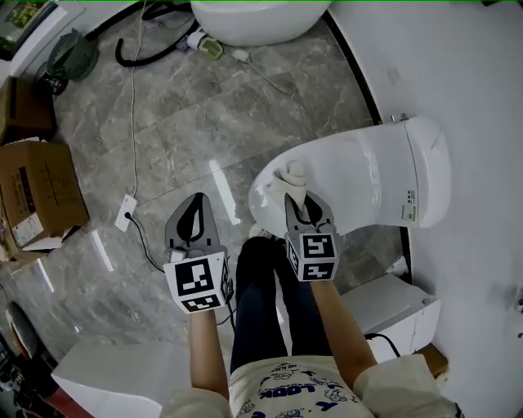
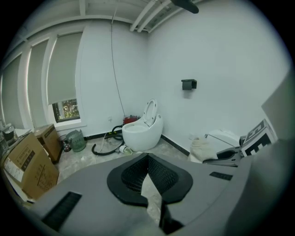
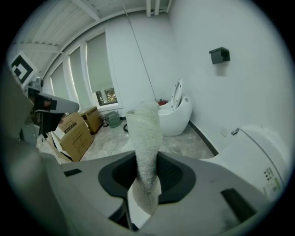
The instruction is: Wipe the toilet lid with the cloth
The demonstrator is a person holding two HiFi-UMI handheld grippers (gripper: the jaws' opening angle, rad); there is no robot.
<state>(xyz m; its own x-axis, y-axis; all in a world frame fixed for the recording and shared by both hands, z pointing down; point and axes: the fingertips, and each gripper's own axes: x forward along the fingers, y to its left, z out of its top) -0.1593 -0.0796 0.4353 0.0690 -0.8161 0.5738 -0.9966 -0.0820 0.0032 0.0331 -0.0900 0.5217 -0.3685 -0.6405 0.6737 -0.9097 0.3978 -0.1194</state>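
Note:
The white toilet (image 1: 368,175) stands against the right wall with its lid down; it also shows at the right of the right gripper view (image 3: 258,147). My right gripper (image 1: 296,193) hovers at the lid's front end, shut on a rolled white cloth (image 1: 292,173). That cloth (image 3: 145,138) sticks up and forward between the jaws of the right gripper (image 3: 146,161). My left gripper (image 1: 196,202) hangs over the floor to the left of the toilet, apart from it. The left gripper (image 2: 148,159) has its jaws together with nothing in them.
A second white toilet (image 1: 253,16) with its lid up stands at the far end, a black hose (image 1: 147,49) beside it. Cardboard boxes (image 1: 37,196) sit at the left. A white cable and socket (image 1: 127,212) lie on the marble floor. A white box (image 1: 392,306) stands near the toilet.

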